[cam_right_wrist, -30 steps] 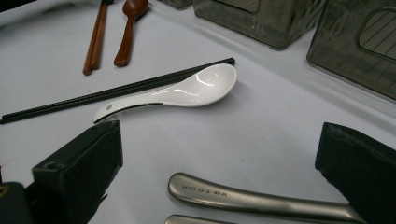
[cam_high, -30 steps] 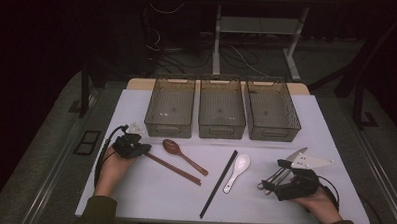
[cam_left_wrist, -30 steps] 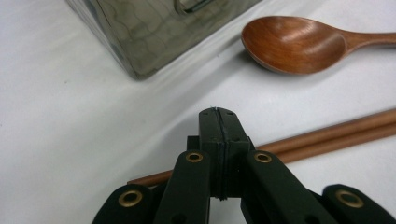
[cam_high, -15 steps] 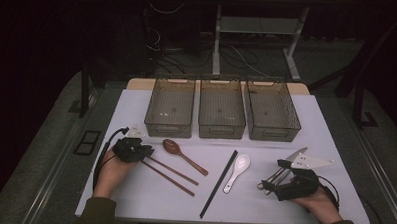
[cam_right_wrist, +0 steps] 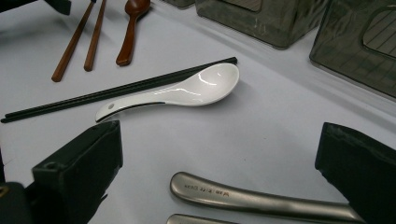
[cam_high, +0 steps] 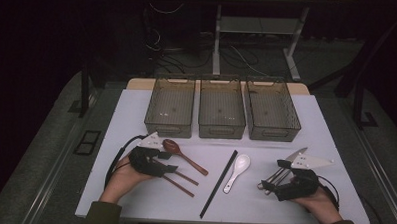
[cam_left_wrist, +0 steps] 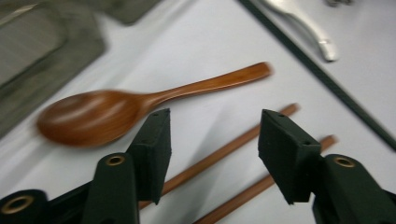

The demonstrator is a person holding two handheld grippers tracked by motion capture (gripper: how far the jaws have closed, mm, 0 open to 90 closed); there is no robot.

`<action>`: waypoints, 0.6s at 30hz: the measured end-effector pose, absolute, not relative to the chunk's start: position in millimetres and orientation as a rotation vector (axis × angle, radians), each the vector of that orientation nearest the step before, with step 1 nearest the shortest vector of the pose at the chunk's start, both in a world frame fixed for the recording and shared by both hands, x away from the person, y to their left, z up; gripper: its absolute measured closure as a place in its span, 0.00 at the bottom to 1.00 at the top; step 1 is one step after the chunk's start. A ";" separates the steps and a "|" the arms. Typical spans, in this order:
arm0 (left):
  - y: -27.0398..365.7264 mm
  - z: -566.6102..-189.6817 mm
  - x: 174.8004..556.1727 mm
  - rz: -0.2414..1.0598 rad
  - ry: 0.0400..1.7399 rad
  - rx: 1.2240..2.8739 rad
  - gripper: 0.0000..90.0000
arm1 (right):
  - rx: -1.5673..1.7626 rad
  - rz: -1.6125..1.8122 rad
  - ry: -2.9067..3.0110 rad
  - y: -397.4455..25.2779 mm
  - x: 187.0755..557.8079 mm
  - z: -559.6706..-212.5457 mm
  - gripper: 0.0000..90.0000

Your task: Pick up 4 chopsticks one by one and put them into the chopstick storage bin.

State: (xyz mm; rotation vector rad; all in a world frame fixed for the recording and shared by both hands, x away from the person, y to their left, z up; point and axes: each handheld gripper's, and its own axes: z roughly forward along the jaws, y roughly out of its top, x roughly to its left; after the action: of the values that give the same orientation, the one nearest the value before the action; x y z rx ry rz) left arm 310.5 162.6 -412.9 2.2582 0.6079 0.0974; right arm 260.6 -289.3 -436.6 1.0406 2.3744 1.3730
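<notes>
Since a second ago the left gripper [cam_high: 170, 167] has slid rightward along the table, and now its jaws stand parted and empty over the wooden chopsticks [cam_left_wrist: 224, 156]; one stick runs between the open fingers [cam_left_wrist: 152, 149], the other lies under the far one, so the hand seems lined up to close on the pair; the wooden spoon [cam_left_wrist: 107, 109] lies just beyond the tips, bowl toward the bins; the right gripper [cam_high: 271, 182] has stayed put, jaws wide and holding nothing, straddling the metal handles [cam_right_wrist: 261, 196] it looks set to take; farther out rest the white spoon [cam_right_wrist: 187, 91] against the black chopsticks [cam_right_wrist: 116, 93]; three empty bins [cam_high: 222, 115] wait at the back of the white table [cam_high: 326, 131], likely one per kind of utensil
</notes>
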 end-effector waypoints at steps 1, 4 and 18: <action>157.1 -412.6 307.5 0.084 0.575 2.270 0.45 | 1.040 1.372 2.376 -289.3 260.5 -436.6 0.01; 144.6 -413.0 301.3 0.051 0.507 2.291 0.41 | 1.039 1.373 2.376 -289.2 260.3 -436.5 0.01; 114.3 -427.2 290.2 -0.002 0.305 2.399 0.31 | 1.038 1.376 2.381 -288.4 260.4 -437.0 0.01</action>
State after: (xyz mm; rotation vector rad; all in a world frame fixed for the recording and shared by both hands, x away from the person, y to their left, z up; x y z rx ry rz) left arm 290.2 114.3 -427.2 2.3993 0.3053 -0.0020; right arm 260.4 -288.4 -437.0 1.0381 2.3814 1.3755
